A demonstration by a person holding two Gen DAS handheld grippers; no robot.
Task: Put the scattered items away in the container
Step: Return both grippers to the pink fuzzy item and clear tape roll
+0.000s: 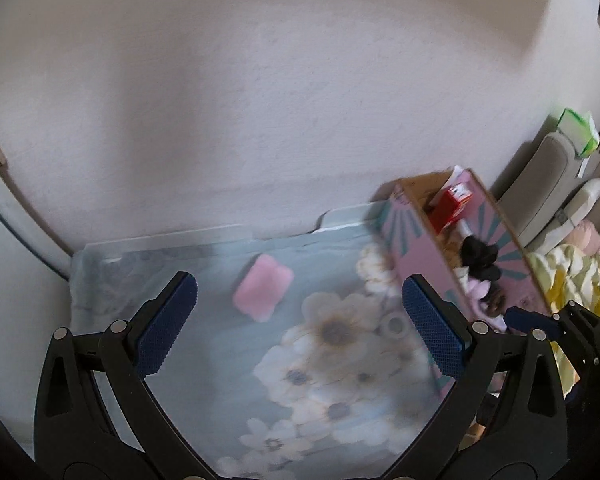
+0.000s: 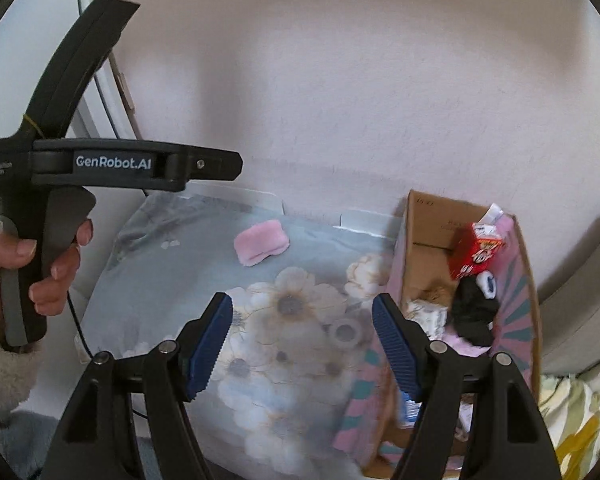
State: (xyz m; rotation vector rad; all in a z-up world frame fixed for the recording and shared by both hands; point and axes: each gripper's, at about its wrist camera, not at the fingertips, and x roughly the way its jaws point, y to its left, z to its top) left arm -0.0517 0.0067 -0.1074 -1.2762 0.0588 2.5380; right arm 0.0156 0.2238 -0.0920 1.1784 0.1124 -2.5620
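A pink fluffy item (image 1: 263, 293) (image 2: 261, 246) lies on the floral cloth (image 1: 228, 360) (image 2: 180, 264) towards the back. A grey tape roll (image 1: 395, 326) (image 2: 346, 333) lies beside the pink cardboard box (image 1: 416, 264) (image 2: 518, 320) at the right. The box holds a red carton (image 1: 450, 206) (image 2: 476, 254), a black item (image 1: 478, 258) (image 2: 474, 312) and other bits. My left gripper (image 1: 300, 320) is open and empty, above the cloth. My right gripper (image 2: 302, 340) is open and empty, near the tape roll.
A pale wall (image 1: 280, 100) runs behind the surface. A grey seat (image 1: 548, 184) with a green pack (image 1: 578, 134) and a yellow-patterned cloth (image 1: 572, 280) lie right of the box. The hand-held left gripper body (image 2: 60, 168) fills the left of the right wrist view.
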